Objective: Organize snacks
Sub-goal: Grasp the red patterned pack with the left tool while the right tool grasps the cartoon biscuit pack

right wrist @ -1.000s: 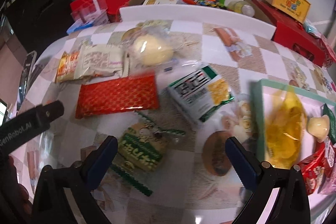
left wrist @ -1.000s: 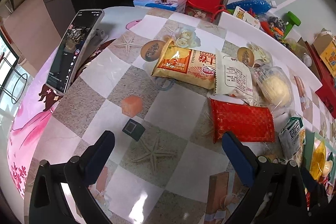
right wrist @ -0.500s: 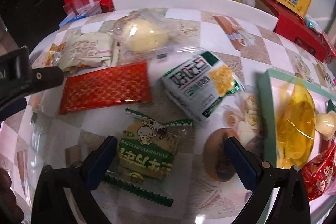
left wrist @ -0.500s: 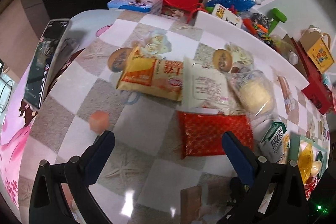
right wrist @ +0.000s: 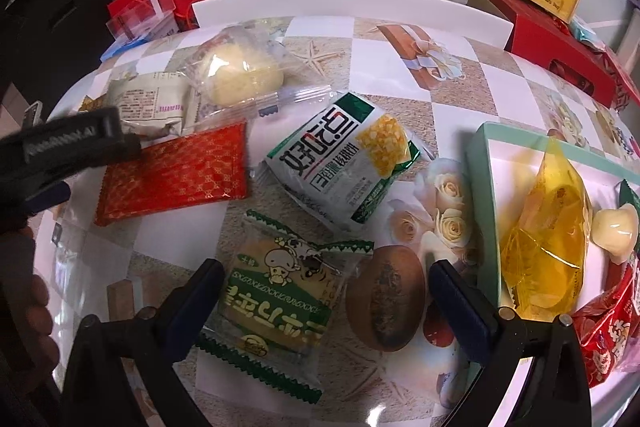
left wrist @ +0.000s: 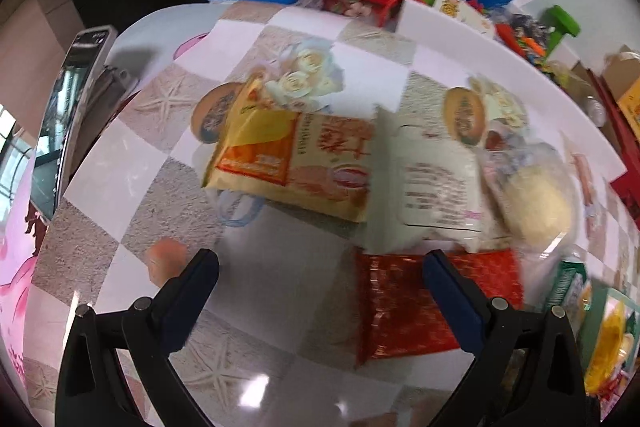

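Both tools released, empty. Left tool (left wrist: 320, 275) over red foil packet (left wrist: 408, 307) on desk (left wrist: 280, 267). Right tool (right wrist: 326, 285) over green mushroom-print snack (right wrist: 276, 299); teal tray (right wrist: 486, 187) right.

Glossy tablecloth (right wrist: 500, 83) — crinkly foil red packet (right wrist: 176, 179), shiny

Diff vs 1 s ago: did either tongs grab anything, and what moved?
No grabs. The left tongs swung toward the red foil packet, now partly under one of their fingers. The right tongs came down toward the green mushroom biscuit packet, which now sits between their open fingers. Both are open, holding nothing. The snacks on the table and the items in the teal tray stayed put.
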`<action>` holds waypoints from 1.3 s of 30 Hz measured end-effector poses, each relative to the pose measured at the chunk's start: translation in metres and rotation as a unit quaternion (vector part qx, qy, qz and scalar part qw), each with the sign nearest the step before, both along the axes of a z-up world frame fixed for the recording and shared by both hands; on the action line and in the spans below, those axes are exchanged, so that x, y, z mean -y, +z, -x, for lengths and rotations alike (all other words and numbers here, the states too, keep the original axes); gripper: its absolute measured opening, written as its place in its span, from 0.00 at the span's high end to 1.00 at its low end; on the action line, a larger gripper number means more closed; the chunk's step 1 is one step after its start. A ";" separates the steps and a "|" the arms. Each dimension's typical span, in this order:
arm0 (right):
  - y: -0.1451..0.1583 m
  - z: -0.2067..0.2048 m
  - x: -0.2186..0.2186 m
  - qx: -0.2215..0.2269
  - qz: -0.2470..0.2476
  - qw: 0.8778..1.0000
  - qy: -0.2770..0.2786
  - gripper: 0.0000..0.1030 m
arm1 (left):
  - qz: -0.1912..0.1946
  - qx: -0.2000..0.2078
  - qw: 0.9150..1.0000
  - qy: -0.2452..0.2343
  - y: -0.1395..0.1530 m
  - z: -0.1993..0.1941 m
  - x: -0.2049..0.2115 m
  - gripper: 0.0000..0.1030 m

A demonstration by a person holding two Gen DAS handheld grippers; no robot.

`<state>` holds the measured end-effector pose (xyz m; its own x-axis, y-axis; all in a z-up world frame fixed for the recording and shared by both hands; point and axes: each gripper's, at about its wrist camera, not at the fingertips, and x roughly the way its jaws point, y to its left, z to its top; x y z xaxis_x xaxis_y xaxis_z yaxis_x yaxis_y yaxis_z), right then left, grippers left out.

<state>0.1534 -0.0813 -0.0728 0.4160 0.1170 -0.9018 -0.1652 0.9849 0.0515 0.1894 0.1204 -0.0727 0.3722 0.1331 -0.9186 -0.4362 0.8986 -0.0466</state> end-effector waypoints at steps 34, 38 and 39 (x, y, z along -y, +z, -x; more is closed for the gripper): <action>0.015 0.019 0.015 -0.005 -0.006 1.000 -0.009 0.32 | 0.034 0.006 0.999 -0.037 0.009 0.089 0.034 0.01; 0.017 0.019 0.020 -0.004 -0.002 1.000 -0.011 0.39 | 0.040 0.011 0.996 -0.076 0.011 0.076 0.054 0.01; 0.017 0.019 0.021 -0.004 -0.002 1.000 -0.012 0.42 | 0.039 0.012 0.996 -0.083 0.011 0.072 0.059 0.01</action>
<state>0.1344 -0.1026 -0.0558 0.4119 0.1095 -0.9046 -0.1406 0.9885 0.0557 0.1170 0.0615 -0.0616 0.4059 -0.0033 -0.9139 -0.2796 0.9516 -0.1276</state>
